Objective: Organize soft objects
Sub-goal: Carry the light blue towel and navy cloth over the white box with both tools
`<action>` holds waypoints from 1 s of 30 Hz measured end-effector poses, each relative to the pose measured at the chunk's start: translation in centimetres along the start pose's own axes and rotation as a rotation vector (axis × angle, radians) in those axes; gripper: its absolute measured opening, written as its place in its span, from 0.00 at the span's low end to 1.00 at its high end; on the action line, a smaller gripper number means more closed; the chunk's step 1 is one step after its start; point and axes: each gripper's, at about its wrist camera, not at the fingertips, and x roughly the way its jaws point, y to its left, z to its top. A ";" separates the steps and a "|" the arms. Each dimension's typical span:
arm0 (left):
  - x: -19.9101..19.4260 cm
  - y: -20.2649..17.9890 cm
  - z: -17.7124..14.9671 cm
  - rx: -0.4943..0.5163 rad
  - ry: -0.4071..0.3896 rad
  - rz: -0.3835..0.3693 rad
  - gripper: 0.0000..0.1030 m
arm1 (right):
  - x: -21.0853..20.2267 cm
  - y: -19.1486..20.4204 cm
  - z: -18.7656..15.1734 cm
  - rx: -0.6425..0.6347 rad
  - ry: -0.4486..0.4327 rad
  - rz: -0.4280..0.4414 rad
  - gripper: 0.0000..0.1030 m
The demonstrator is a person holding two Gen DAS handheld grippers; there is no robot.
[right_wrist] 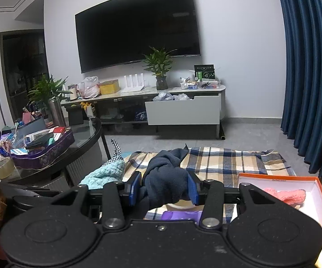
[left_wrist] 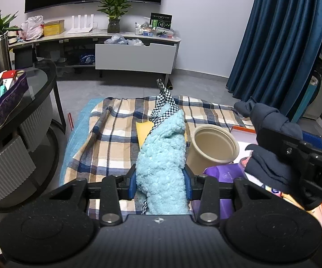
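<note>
My left gripper [left_wrist: 161, 178] is shut on a fluffy light-blue cloth [left_wrist: 163, 151] with a black-and-white checked ribbon [left_wrist: 164, 98], held above the plaid blanket [left_wrist: 107, 134]. My right gripper [right_wrist: 164, 187] is shut on a bunched dark navy cloth [right_wrist: 165, 178]; it also shows at the right of the left wrist view [left_wrist: 270, 129]. The light-blue cloth appears at the left of the right wrist view [right_wrist: 107, 174]. An orange-rimmed white box [right_wrist: 312, 201] at the right holds a pink fluffy item [right_wrist: 288, 195].
A beige paper cup [left_wrist: 214, 149] and a purple packet [left_wrist: 225, 173] lie by the box. A round glass table [left_wrist: 38, 84] with a purple tray [left_wrist: 7, 102] stands left. A TV stand [left_wrist: 116, 44] is behind; a blue curtain [left_wrist: 283, 33] hangs right.
</note>
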 end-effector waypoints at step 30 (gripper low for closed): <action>0.5 -2.7 0.0 0.054 0.016 -0.052 0.39 | -0.9 -3.0 0.1 0.045 -0.005 -0.056 0.52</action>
